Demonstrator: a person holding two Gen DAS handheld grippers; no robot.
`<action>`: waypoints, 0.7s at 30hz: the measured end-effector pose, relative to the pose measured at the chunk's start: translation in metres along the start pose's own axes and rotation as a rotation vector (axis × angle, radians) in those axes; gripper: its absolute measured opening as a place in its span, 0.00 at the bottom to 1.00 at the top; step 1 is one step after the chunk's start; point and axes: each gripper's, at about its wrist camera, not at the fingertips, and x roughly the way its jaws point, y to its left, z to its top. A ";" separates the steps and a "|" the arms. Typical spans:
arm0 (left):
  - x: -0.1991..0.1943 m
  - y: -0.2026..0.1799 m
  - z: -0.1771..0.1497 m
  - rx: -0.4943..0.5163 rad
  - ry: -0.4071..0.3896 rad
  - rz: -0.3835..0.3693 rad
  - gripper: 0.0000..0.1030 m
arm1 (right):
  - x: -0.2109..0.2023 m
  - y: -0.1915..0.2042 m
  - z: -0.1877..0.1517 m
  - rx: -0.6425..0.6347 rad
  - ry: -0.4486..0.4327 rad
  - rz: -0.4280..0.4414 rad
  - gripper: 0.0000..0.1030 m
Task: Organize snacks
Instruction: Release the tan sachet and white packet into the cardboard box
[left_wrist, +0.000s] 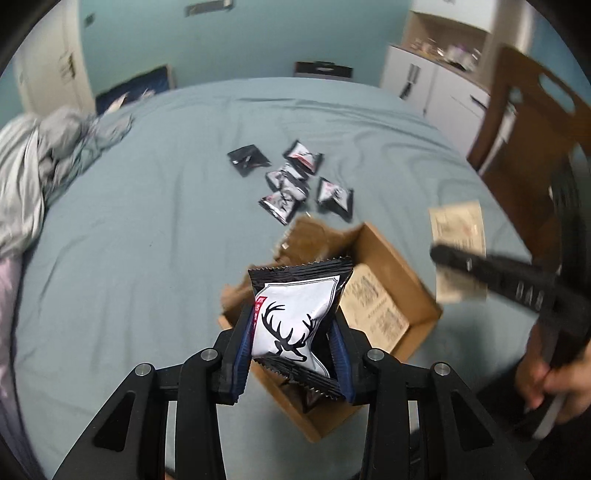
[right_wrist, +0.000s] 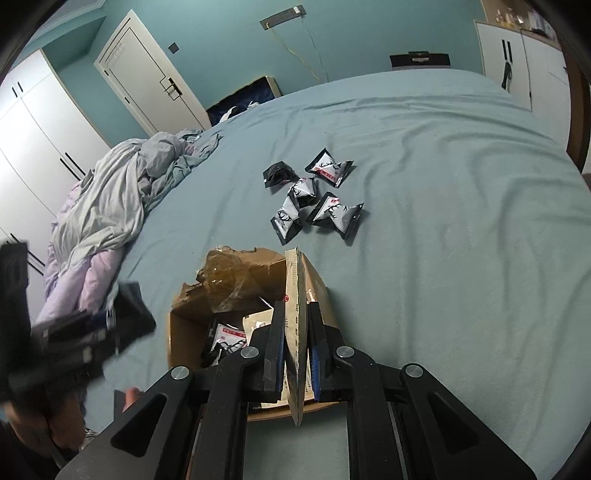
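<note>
My left gripper (left_wrist: 291, 332) is shut on a black-and-white snack packet with a deer print (left_wrist: 299, 295) and holds it above an open cardboard box (left_wrist: 399, 266) on the bed. My right gripper (right_wrist: 296, 310) is shut on a flat beige pouch (right_wrist: 295, 273), seen edge-on over the same box (right_wrist: 171, 332). Another deer packet (right_wrist: 229, 338) and a beige pouch lie inside the box. Several more deer packets (right_wrist: 314, 195) lie loose on the blue-green sheet beyond the box. In the right wrist view the left gripper (right_wrist: 122, 314) is a blur at the left.
A crumpled grey and pink blanket (right_wrist: 110, 206) is heaped at the bed's left side. A wooden chair (left_wrist: 535, 122) stands to the right of the bed, with white cabinets (left_wrist: 424, 85) behind it. A person's hand (left_wrist: 554, 384) grips the right tool.
</note>
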 end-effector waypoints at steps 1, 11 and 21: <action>0.003 -0.002 -0.003 0.008 0.008 -0.013 0.38 | 0.001 0.001 -0.001 0.000 0.000 0.000 0.08; 0.008 0.009 -0.006 0.019 0.009 0.078 0.82 | 0.001 0.002 -0.002 0.015 -0.011 -0.014 0.08; 0.004 0.031 -0.004 -0.071 -0.021 0.131 0.82 | 0.008 0.028 -0.003 -0.140 0.024 -0.055 0.08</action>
